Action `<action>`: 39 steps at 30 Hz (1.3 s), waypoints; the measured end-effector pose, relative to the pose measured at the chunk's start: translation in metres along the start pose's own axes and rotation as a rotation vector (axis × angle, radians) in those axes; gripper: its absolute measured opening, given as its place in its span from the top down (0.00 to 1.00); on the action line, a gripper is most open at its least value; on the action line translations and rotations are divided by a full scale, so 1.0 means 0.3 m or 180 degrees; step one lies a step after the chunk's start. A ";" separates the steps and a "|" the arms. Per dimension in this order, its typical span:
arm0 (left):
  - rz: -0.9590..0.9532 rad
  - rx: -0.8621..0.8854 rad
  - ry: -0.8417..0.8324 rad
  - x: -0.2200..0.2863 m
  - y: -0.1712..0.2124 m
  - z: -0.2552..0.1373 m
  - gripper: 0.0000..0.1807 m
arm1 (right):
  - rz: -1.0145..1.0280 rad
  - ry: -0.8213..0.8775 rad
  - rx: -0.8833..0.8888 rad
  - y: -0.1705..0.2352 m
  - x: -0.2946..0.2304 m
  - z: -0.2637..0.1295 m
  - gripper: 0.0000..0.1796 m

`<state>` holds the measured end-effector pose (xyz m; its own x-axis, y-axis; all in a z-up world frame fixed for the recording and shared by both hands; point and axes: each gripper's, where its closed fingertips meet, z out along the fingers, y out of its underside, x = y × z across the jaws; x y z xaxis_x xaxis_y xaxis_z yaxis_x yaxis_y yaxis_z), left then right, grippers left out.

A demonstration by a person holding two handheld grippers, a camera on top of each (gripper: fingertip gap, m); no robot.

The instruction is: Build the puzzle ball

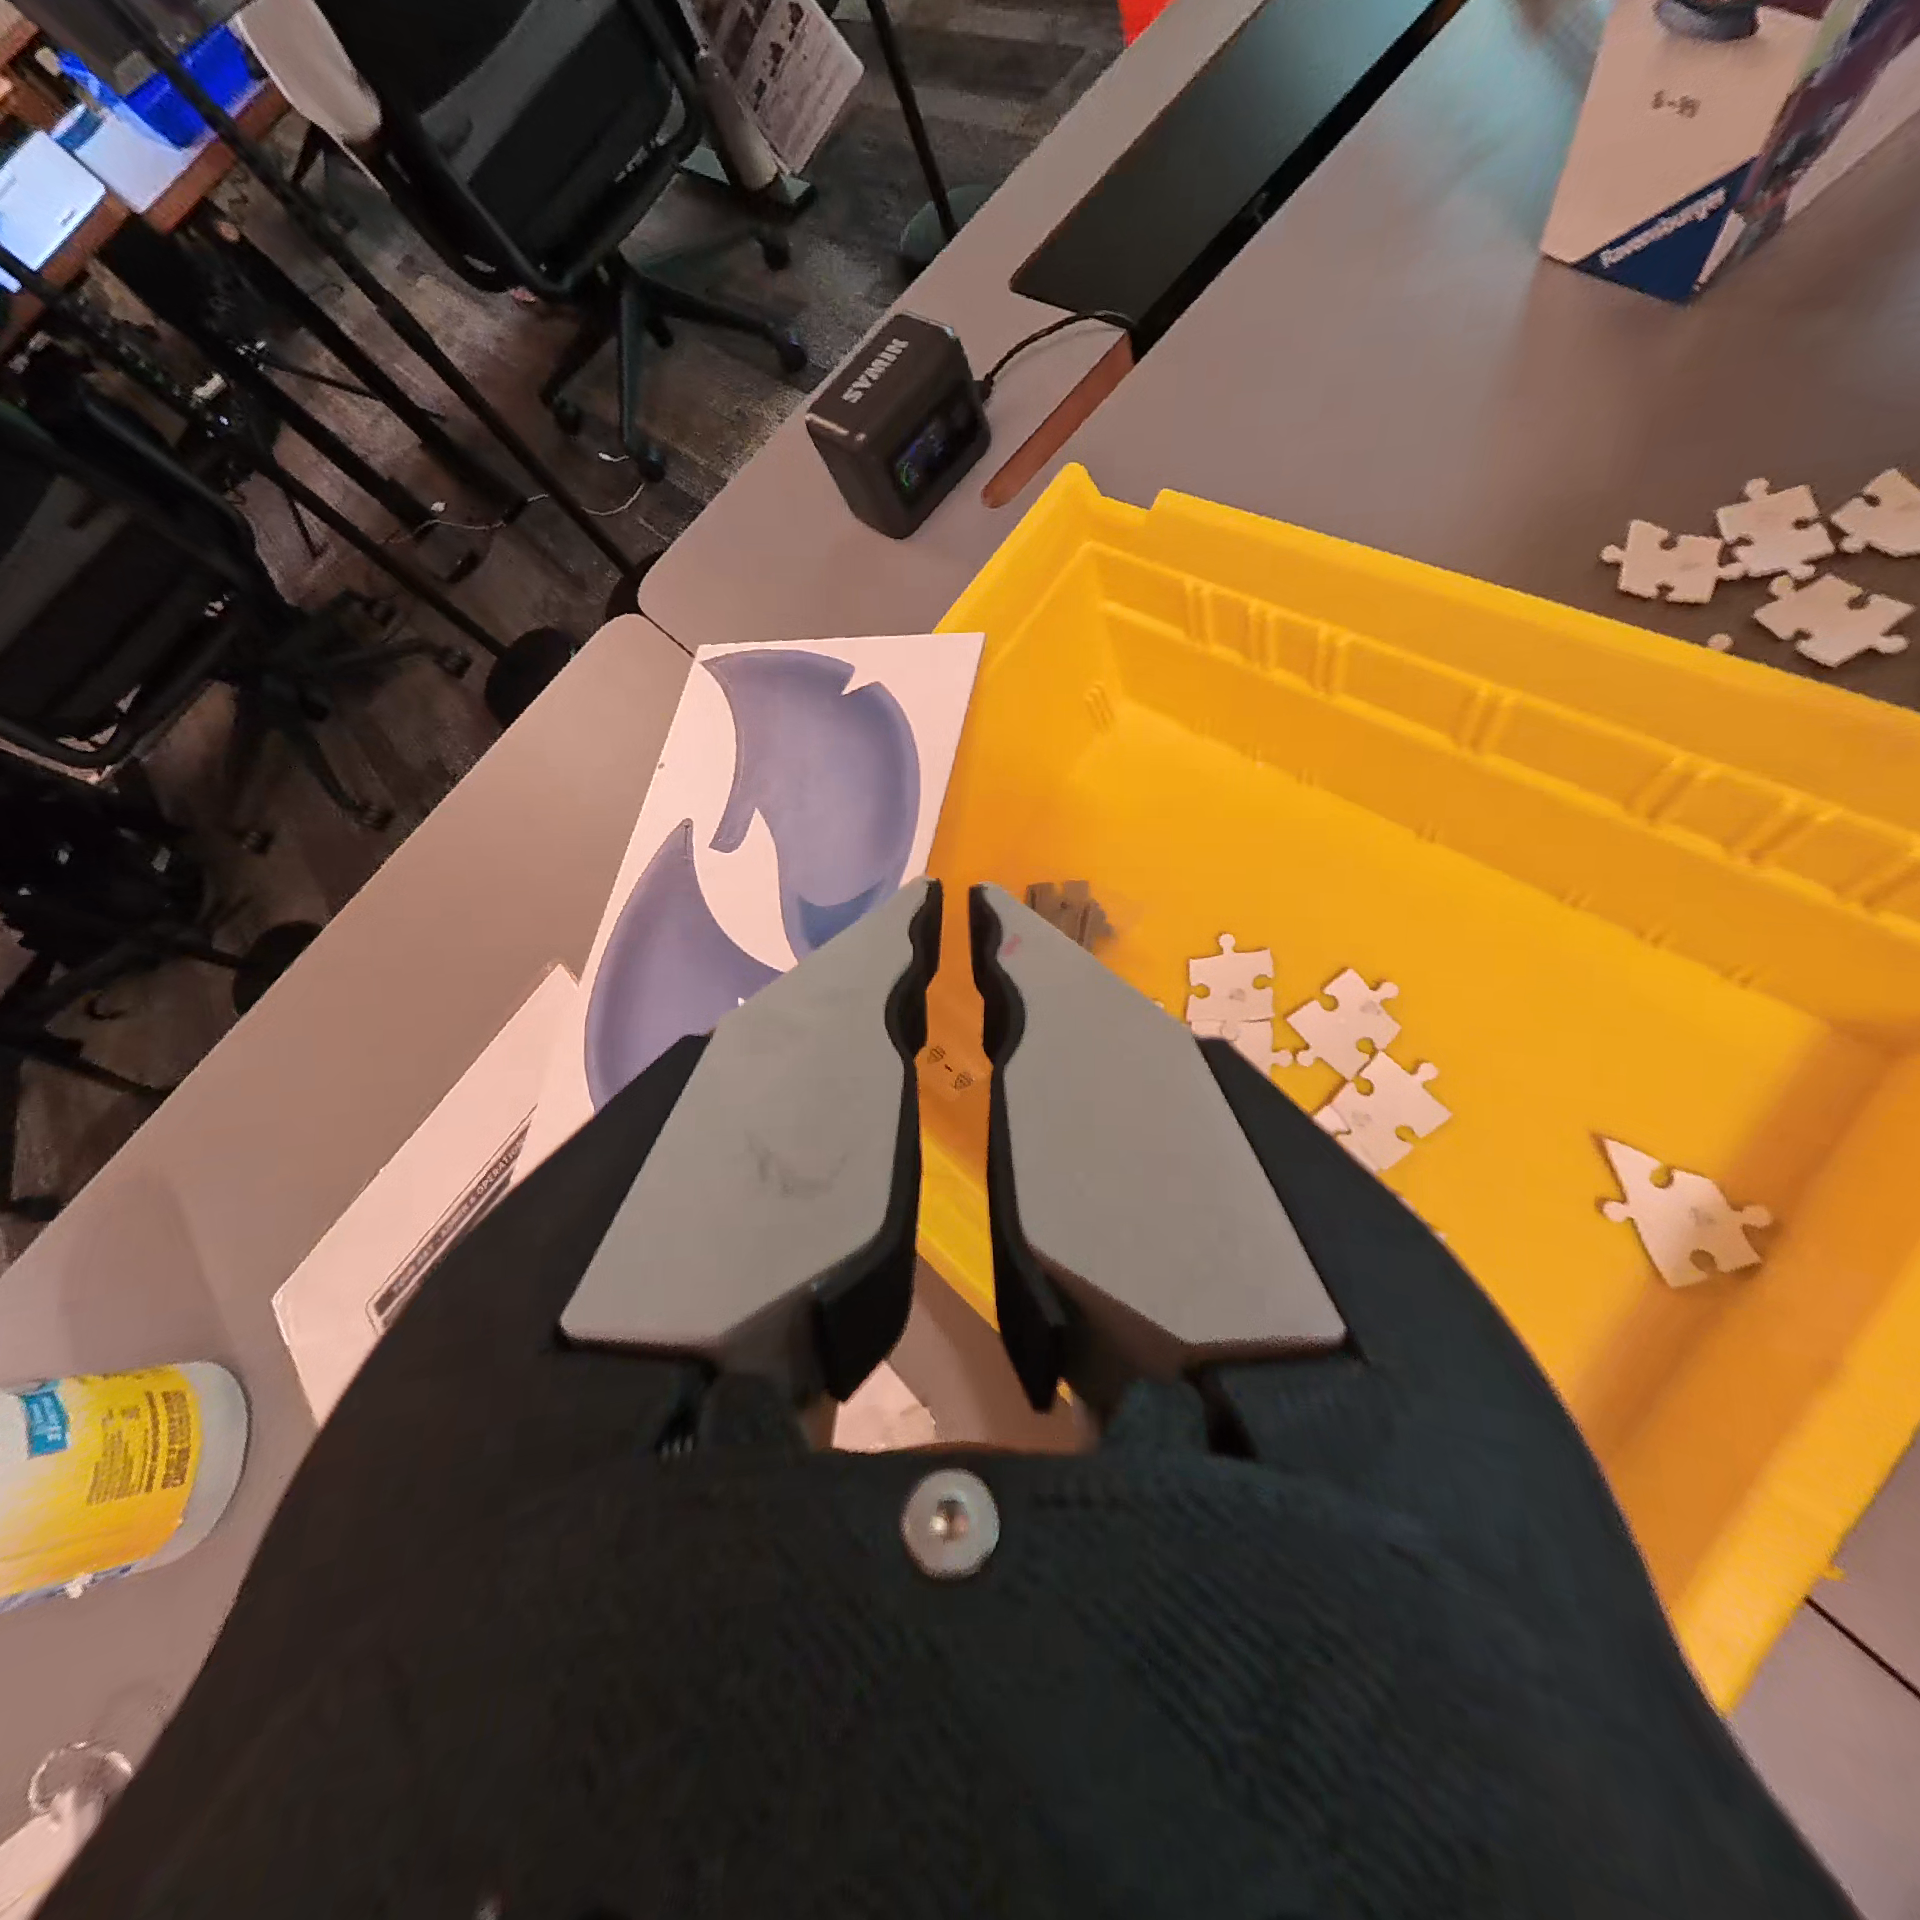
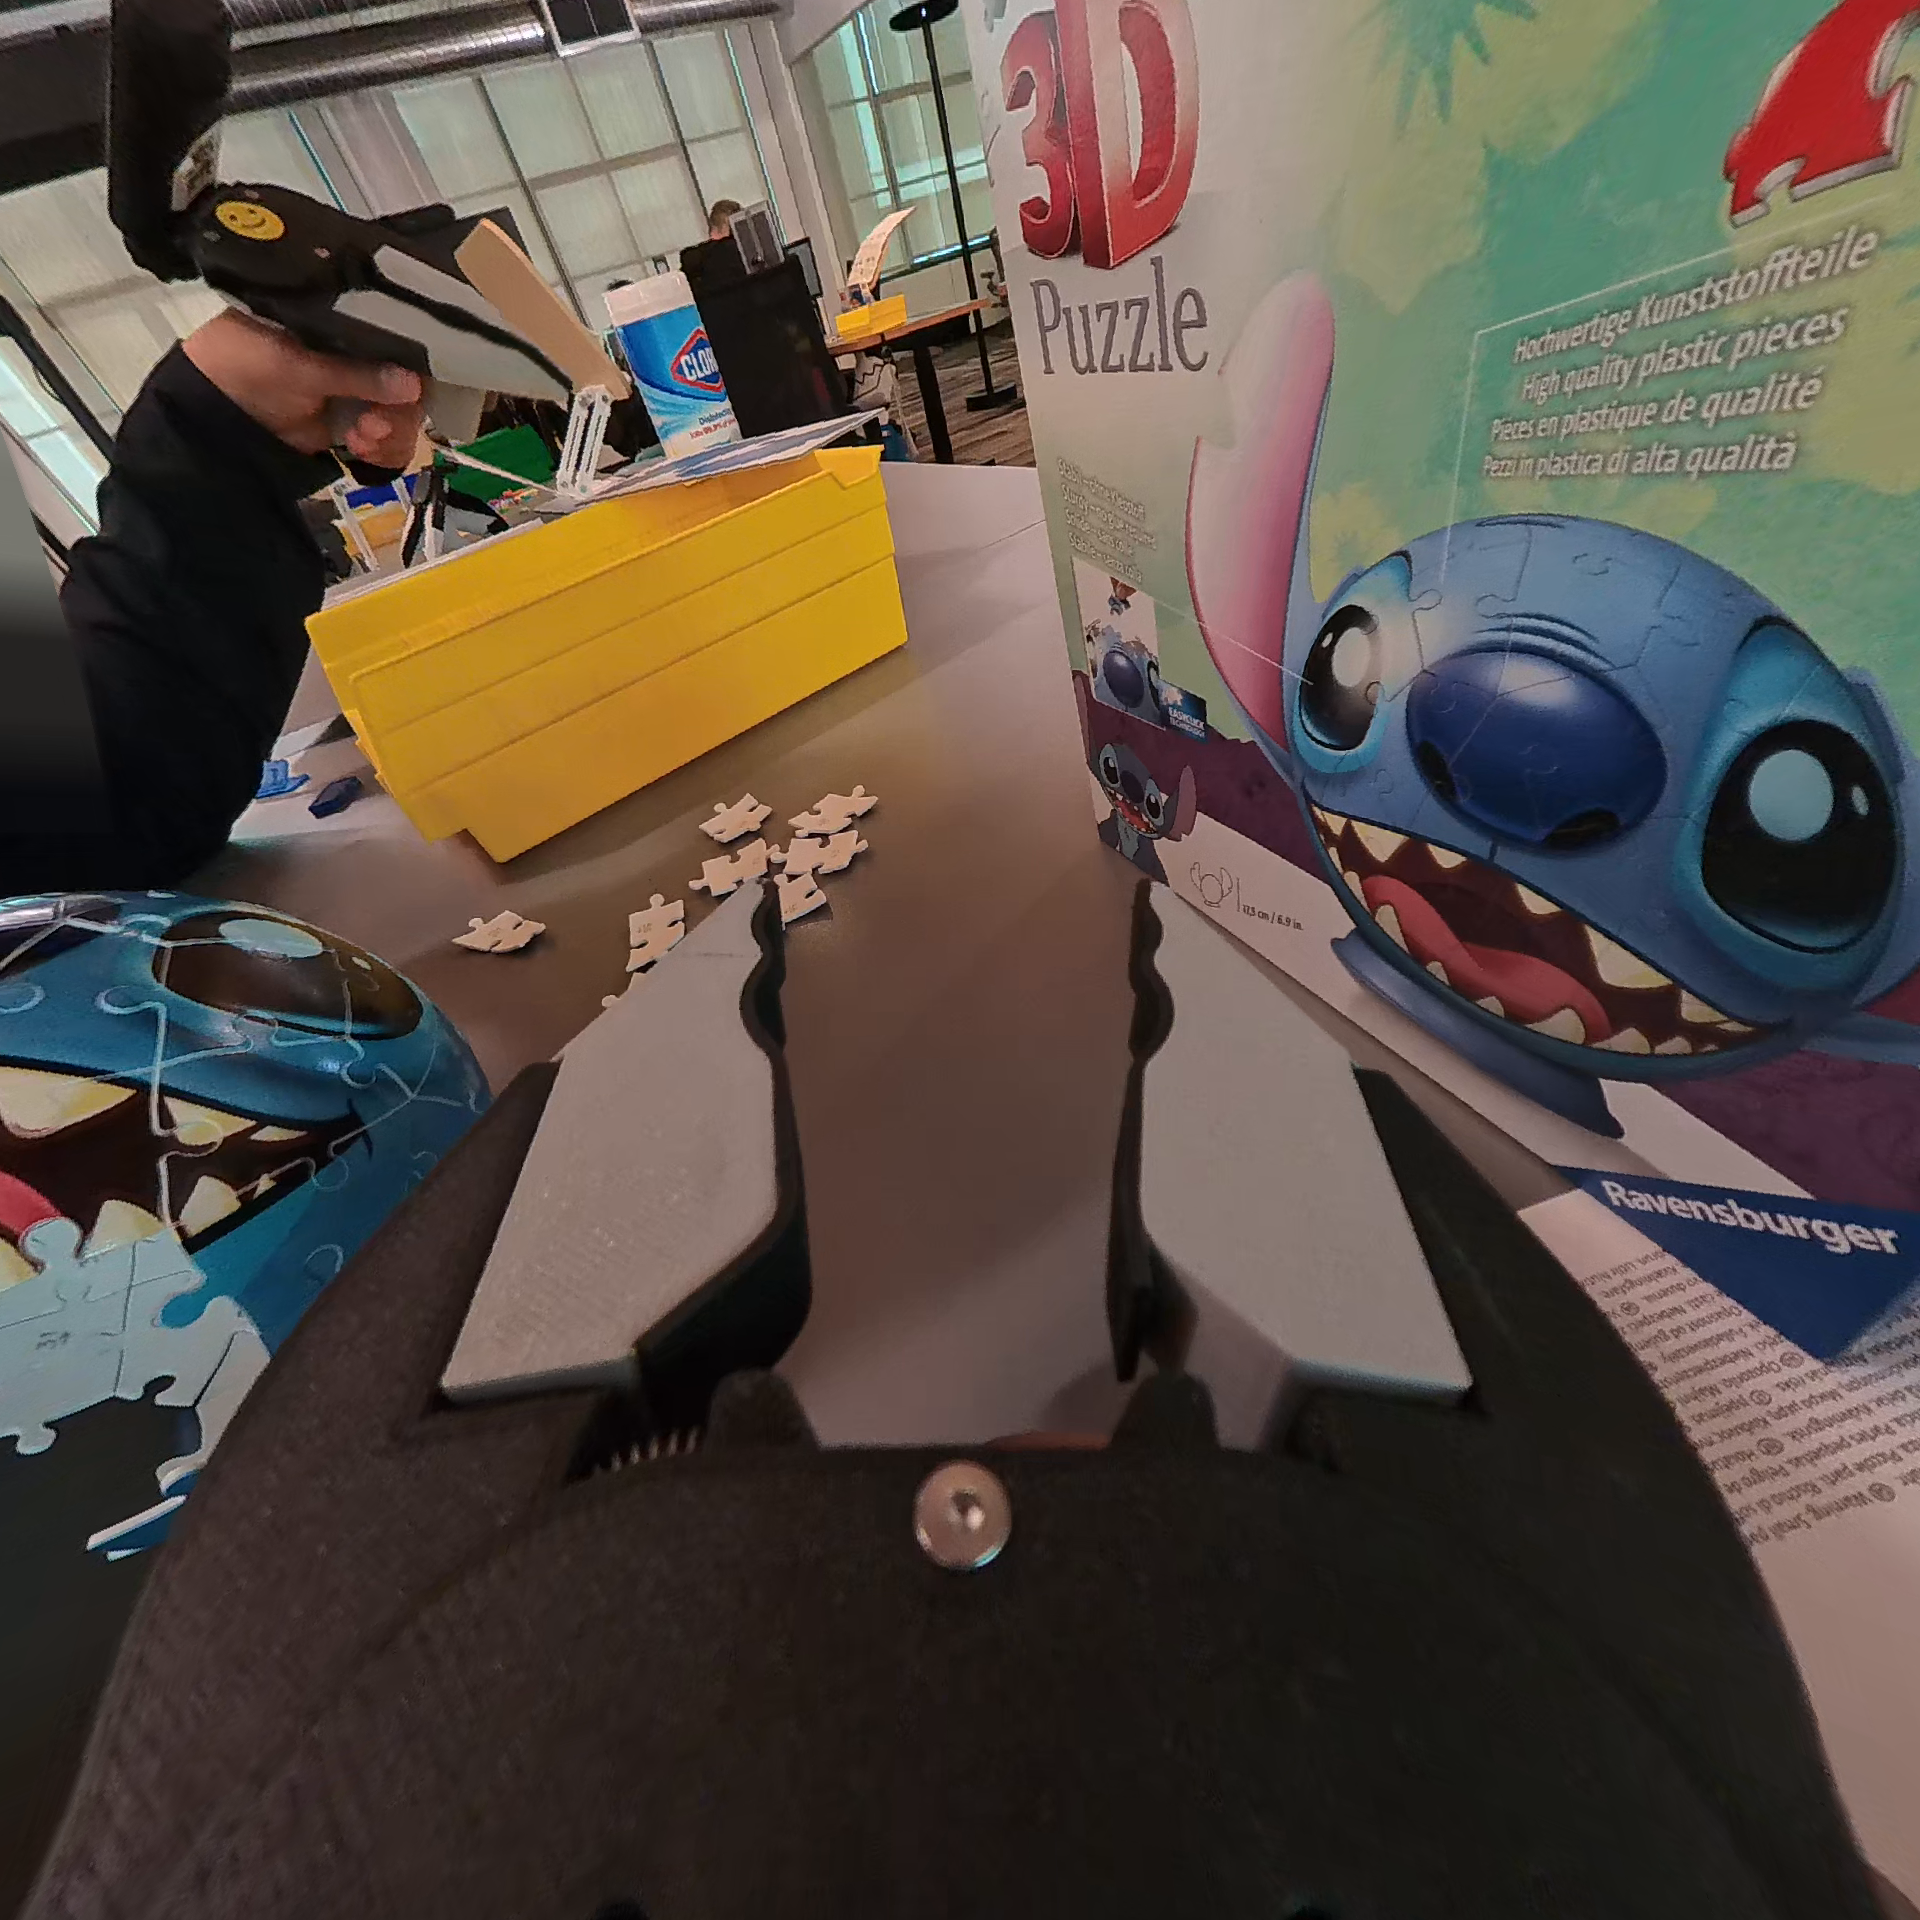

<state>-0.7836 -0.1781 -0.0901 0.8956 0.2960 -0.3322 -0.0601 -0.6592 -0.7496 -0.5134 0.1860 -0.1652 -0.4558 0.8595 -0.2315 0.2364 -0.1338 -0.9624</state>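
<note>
My left gripper (image 1: 956,904) hovers over the near left corner of a yellow bin (image 1: 1455,831). Its jaws are almost together, with only the bin showing through the narrow slit. Several white puzzle pieces (image 1: 1340,1029) lie face down in the bin, one (image 1: 1683,1216) apart from the rest. My right gripper (image 2: 956,904) is open and empty, low over the grey table. The partly built blue puzzle ball (image 2: 208,1091) sits at its left. More loose pieces (image 2: 790,852) lie on the table ahead of it, also seen in the left wrist view (image 1: 1766,551).
The tall puzzle box (image 2: 1455,623) stands close on the right. A white card with two blue curved parts (image 1: 790,831) lies left of the bin. A black device with a cable (image 1: 904,426) and a wipes canister (image 1: 104,1475) sit near the table edge, with office chairs beyond. The gap from one gripper's tips to the other's is roughly 45 centimeters.
</note>
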 end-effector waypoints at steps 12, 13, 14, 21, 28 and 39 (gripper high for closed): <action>-0.0286 0.0274 -0.0145 -0.045 -0.047 -0.012 1.00 | -0.0001 -0.0006 0.0000 0.000 -0.001 0.000 0.64; -0.0279 0.0260 -0.0166 -0.048 -0.045 -0.011 1.00 | 0.0002 -0.0005 0.0001 0.000 0.000 0.000 0.64; -0.0274 0.0246 -0.0181 -0.050 -0.042 -0.010 1.00 | 0.0003 -0.0004 0.0004 -0.001 0.000 -0.001 0.64; -0.0261 0.0162 -0.0166 -0.045 -0.027 -0.001 1.00 | -0.0002 -0.0003 0.0002 -0.001 -0.001 0.000 0.64; -0.0268 0.0156 -0.0126 -0.037 -0.027 0.003 1.00 | 0.0000 -0.0006 0.0001 0.000 -0.001 0.000 0.64; -0.0243 0.0084 0.0023 -0.006 -0.016 0.021 1.00 | -0.0008 -0.0014 0.0000 0.000 -0.003 0.000 0.65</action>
<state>-0.7878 -0.1711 -0.0895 0.9012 0.3396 -0.2694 -0.0032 -0.6164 -0.7874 -0.5130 0.1853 -0.1649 -0.4602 0.8577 -0.2296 0.2352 -0.1315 -0.9630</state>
